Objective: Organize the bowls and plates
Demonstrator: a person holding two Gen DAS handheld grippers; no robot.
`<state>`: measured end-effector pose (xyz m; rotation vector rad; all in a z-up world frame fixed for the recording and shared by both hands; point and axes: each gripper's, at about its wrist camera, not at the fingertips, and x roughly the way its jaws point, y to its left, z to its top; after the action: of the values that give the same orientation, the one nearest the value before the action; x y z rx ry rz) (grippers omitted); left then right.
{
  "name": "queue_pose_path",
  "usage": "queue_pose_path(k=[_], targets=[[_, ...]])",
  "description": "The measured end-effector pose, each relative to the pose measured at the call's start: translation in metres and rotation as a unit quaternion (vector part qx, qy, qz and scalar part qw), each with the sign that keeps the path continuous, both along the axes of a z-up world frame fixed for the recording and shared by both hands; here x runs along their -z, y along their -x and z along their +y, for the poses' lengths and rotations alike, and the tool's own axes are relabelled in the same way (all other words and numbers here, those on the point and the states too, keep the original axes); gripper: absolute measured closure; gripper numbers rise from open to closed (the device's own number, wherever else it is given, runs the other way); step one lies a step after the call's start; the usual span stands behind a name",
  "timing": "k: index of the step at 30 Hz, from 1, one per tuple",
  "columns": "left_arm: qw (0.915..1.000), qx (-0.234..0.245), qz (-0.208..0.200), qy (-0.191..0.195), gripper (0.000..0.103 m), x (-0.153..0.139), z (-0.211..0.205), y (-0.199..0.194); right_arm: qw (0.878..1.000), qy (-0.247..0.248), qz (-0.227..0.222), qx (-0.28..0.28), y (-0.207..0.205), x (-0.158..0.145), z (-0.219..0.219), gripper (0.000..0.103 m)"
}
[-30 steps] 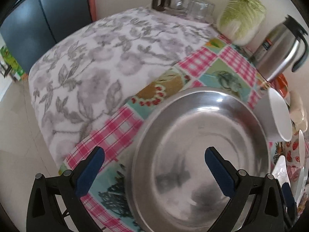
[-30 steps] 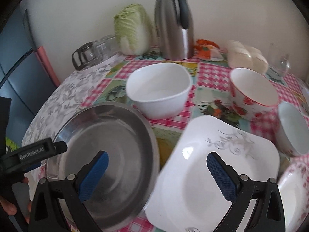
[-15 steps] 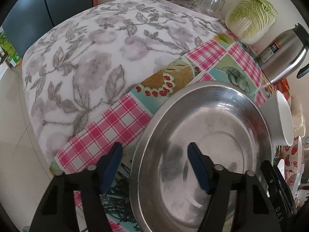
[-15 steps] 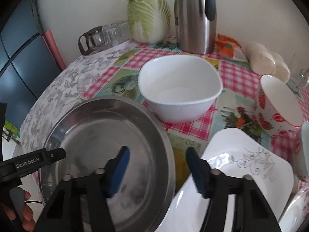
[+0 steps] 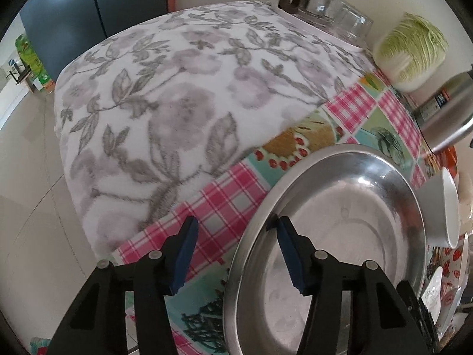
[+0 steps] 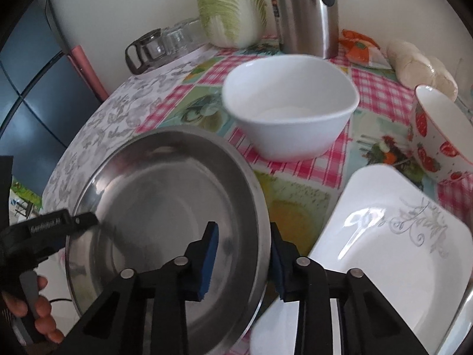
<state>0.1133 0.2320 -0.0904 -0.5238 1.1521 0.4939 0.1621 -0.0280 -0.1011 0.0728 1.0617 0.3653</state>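
Beside white bowl [image 6: 291, 112], bare steel basin [image 6: 165, 207]

A wide, shallow steel pan [image 6: 165, 195] sits empty on the patchwork tablecloth, near the table's edge. Just behind it stands a deep white bowl [image 6: 291, 109], upright and empty, with a strawberry-patterned bowl [image 6: 437, 136] further to the right. A square white plate [image 6: 393, 251] with a grey flourish lies beside the pan, its corner very close to the rim.
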Motion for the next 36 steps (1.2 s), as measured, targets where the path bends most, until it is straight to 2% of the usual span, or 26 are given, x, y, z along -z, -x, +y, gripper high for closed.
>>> queue_pose_path(k=[6, 8, 9, 13, 15, 24, 36], targets=[[1.0, 0.004, -0.003, -0.005, 0.047, 0.0, -0.002, 0.003, 1.0, 0.009, -0.005, -0.011, 0.009, -0.001, 0.005, 0.077], [0.9999, 0.011, -0.004, -0.01, 0.058, 0.0, -0.004, 0.001, 1.0, 0.008, -0.009, -0.019, 0.013, -0.001, 0.007, 0.085], [0.9998, 0.014, -0.003, -0.013, 0.059, -0.001, -0.005, 0.001, 1.0, 0.008, -0.014, -0.025, 0.016, -0.003, 0.008, 0.089], [0.9998, 0.009, -0.015, 0.002, 0.07, -0.001, 0.0, 0.001, 0.999, 0.012, -0.032, -0.029, 0.025, -0.012, 0.01, 0.088], [0.9995, 0.012, -0.022, 0.016, 0.071, -0.002, 0.001, 0.002, 0.999, 0.003, -0.036, -0.019, 0.028, -0.017, 0.005, 0.088], [0.9986, 0.025, -0.04, 0.026, 0.07, -0.016, -0.007, 0.004, 0.999, 0.004, -0.053, -0.01, 0.043, -0.033, -0.005, 0.087], [0.9953, 0.054, -0.078, 0.02, 0.07, -0.044, -0.038, 0.009, 0.997, -0.001, -0.076, 0.014, 0.062, -0.058, -0.034, 0.087]])
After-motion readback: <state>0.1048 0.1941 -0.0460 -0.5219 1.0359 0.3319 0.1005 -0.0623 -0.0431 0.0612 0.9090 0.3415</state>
